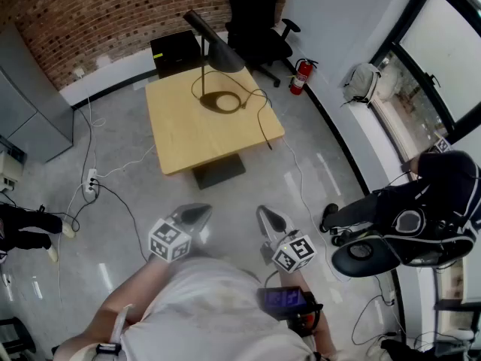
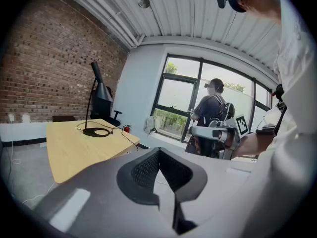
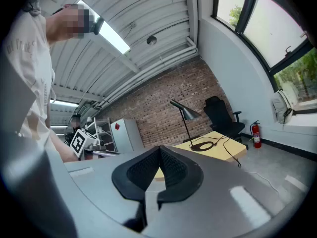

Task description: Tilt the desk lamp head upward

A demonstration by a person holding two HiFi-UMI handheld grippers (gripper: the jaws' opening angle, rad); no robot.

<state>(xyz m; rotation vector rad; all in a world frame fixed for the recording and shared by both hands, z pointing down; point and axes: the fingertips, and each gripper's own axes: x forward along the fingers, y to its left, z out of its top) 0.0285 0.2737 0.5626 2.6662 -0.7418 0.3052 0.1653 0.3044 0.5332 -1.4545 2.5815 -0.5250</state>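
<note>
Far across the shiny grey floor (image 1: pixel 301 179), by the brick wall (image 1: pixel 98 13), stands a wooden table (image 1: pixel 188 138). On it is the black desk lamp (image 1: pixel 224 57), well away from both claws. Near the person, the left gripper (image 1: pixel 200 212) and right gripper (image 1: pixel 268 216) are squeezed shut, holding nothing.

The lamp (image 1: pixel 214 51) was black and the table (image 1: pixel 188 130) pale yellow wood. The wall (image 1: pixel 90 10) was red-brown brick, the floor (image 1: pixel 316 179) glossy grey, the extinguisher (image 1: pixel 301 76) red. The left gripper (image 1: pixel 199 213) and right gripper (image 1: pixel 269 218) were grey with black-and-white marker squares.
</note>
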